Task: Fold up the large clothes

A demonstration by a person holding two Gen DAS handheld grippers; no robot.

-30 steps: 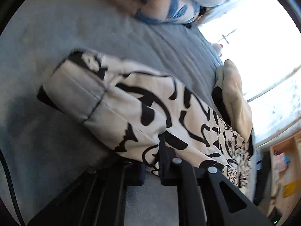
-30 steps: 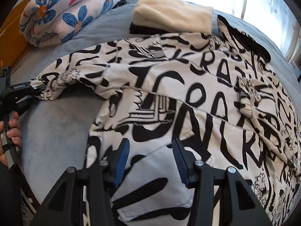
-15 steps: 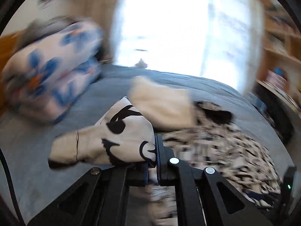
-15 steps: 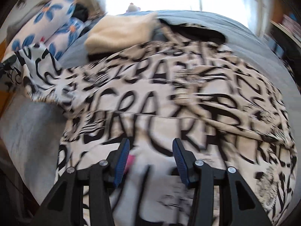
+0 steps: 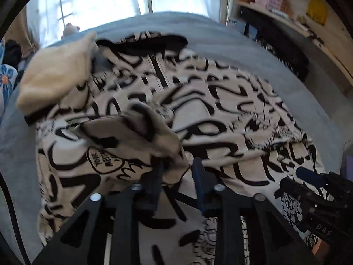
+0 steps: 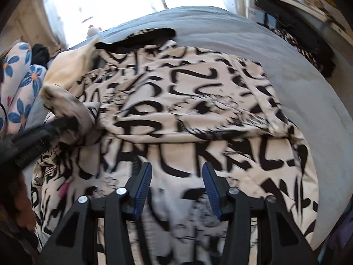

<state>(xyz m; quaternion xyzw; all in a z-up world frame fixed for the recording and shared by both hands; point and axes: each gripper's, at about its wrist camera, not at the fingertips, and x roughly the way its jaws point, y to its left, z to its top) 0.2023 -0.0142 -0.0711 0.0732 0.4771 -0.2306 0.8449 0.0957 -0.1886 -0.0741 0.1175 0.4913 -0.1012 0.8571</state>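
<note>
The printed garment lay spread on the grey bed. Within the last second the left claw had swung the sleeve inward across the body and parted its jaws, apparently releasing it. The right claw hovered wide open, empty. One side fold looked nearly done.

Grey bed cover fills most of both views. Folded cream blanket lies at far left of it, w/ sth dark tucked under its near edge. Floral bedding, white w/ blue flowers, is bundled beyond that at left edge; a black item sits just behind it. Small toy-like figure sits at bed's far edge, against bright window. Wooden shelf at right holds pink boxes & a yellow item. Dark patterned fabric hangs off bed's right side.
</note>
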